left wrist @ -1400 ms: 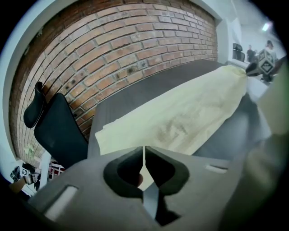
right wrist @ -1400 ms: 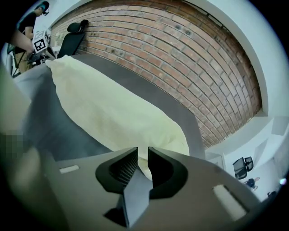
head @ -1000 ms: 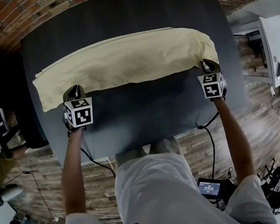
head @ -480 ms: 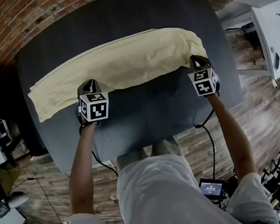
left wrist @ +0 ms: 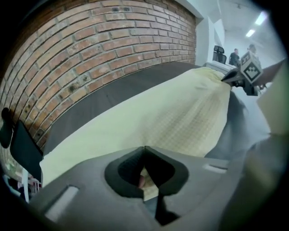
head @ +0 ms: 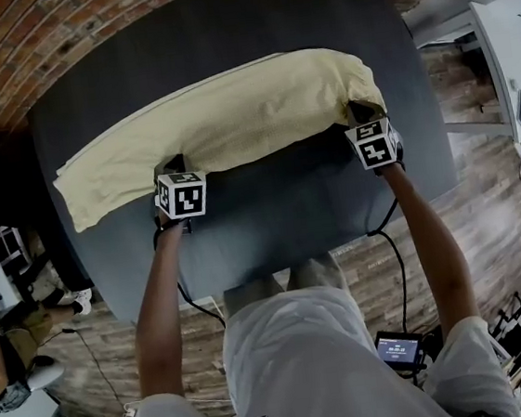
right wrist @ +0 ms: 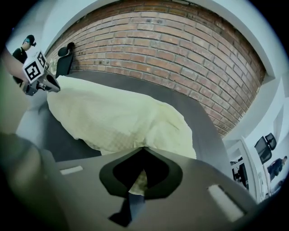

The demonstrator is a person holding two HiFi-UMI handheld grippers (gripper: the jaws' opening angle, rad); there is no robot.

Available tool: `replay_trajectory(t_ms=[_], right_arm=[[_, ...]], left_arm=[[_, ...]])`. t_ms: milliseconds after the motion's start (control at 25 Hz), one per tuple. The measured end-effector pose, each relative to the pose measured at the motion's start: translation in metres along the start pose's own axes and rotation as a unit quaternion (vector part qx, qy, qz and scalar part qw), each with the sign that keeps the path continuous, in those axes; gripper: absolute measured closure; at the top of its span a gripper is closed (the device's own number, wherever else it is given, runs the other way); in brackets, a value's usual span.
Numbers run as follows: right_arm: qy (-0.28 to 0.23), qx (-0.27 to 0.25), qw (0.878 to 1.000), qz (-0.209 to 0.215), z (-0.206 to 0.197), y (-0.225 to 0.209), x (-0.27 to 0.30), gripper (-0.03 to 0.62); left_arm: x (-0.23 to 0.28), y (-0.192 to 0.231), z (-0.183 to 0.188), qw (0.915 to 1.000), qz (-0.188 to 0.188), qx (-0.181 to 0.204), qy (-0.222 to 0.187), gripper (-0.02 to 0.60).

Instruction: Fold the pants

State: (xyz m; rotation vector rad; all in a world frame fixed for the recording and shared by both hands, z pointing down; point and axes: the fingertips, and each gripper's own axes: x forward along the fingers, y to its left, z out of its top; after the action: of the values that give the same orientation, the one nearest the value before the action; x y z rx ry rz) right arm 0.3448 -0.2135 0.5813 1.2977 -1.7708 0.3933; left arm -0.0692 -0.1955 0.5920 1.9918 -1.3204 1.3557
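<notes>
Big picture first: a brick wall (head: 81, 27) runs along the far side, and a plank floor (head: 486, 215) lies below. In front of the wall stands the dark grey worktop (head: 270, 211), filling the middle of the head view.

Stretched across that worktop are the pants (head: 232, 122), pale yellow, lying as one long band. The band starts low at the left and ends higher at the right. The right end bulges up in a soft hump, while the left end lies flatter and wider.

Now the hands, both in along the near edge of the cloth. The left tongs (head: 174, 163) sit partway along that edge, well in from the left end, pointing steeply down. In the left gripper view the jaws are drawn tight together, with a scrap of yellow fabric pinched between them.

Over on the other side, the right tongs (head: 357, 112) are at the right end of the pants, under the hump. Their jaws have just been closing and now meet. In the right gripper view a fold of the same yellow cloth is nipped between them.

So both tongs are clamped on the pants, well apart from each other, with bare worktop between them and the person.
</notes>
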Motion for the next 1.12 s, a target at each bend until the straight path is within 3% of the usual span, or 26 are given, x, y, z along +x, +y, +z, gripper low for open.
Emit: replay_trajectory(t_ms=[160,320,800,1120], right_arm=[[0.025,-0.023,0.999,0.01,-0.01,0.013,-0.008,0.594],[0.03,-0.013,0.999,0.024,-0.029,0.025,-0.024,0.592],[0.063,-0.014,0.997,0.039,-0.102,0.078,-0.086,0.592],[0.076,-0.014,0.995,0.061,-0.136,0.098,-0.115,0.591]], left_arm=[[-0.005,-0.001,-0.009,0.9996,0.003,-0.026,0.0,0.575],[-0.018,-0.014,-0.033,0.9991,-0.005,-0.038,0.019,0.575],[-0.066,-0.057,-0.119,0.9983,-0.012,-0.02,0.054,0.576],[-0.083,-0.072,-0.146,0.996,-0.022,-0.03,0.081,0.574]])
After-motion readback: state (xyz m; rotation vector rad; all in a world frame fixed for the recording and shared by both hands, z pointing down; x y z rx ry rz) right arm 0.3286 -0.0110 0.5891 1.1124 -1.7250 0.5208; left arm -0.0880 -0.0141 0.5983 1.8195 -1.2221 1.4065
